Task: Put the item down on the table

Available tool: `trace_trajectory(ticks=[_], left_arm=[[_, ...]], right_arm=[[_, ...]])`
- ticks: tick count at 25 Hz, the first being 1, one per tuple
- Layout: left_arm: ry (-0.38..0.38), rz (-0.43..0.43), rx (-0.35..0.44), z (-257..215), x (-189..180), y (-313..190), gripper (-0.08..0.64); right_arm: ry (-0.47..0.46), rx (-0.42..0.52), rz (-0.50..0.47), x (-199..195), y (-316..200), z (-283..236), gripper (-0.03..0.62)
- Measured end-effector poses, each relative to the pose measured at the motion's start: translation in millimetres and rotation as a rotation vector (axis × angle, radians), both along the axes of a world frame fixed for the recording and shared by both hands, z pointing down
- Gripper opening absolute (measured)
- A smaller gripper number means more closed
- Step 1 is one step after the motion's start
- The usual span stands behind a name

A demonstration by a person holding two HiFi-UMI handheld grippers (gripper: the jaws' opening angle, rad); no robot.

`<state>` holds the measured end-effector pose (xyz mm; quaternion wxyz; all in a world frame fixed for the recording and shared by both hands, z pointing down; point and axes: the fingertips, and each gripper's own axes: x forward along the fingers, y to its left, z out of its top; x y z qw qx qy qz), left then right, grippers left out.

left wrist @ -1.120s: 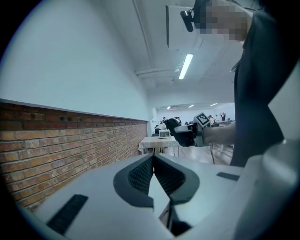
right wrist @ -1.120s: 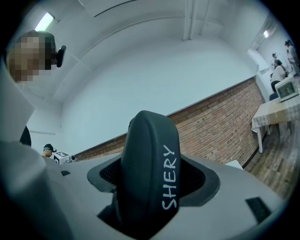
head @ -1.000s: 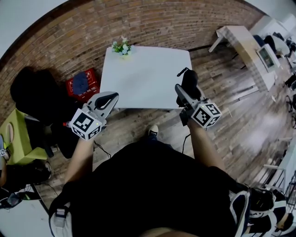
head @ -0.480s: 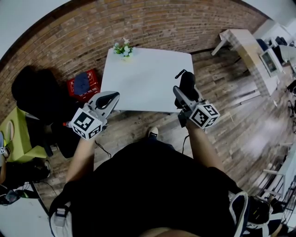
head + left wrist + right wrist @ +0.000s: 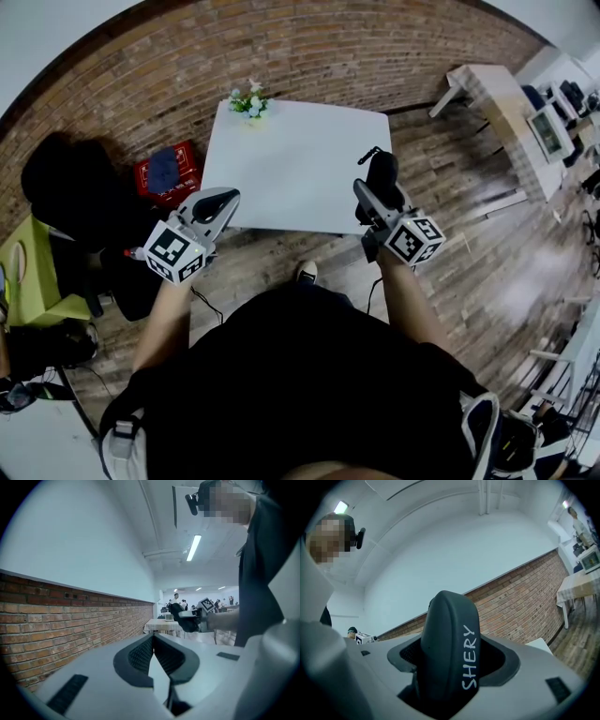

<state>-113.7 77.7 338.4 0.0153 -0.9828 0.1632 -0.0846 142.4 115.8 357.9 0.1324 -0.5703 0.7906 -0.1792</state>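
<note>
The dark grey item (image 5: 449,644) bears white lettering, the counter (image 5: 281,178) is plain white, the brick wall (image 5: 281,56) red-brown, the crate (image 5: 190,184) red, the flowers (image 5: 248,98) white and green, the plank floor (image 5: 487,253) grey-brown.

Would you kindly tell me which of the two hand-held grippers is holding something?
The right gripper: its jaws clamp a dark grey rounded case lettered SHERY, while the left gripper is shut on nothing.
</note>
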Motion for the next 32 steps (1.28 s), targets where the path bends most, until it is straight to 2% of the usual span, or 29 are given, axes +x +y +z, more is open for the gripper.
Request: trace_trajectory(ticks=[22,32], left_arm=[[0.02,-0.015,-0.017,12.1,34.7,-39.8,0.009],[0.014,-0.037,-0.025,17.4,42.2,-67.2,0.011]], right_arm=[[-0.014,-0.042,-0.011,28.2,-35.1,28.0,0.351],[-0.022,-0.049,-0.045,32.1,-72.1,34.0,0.351]])
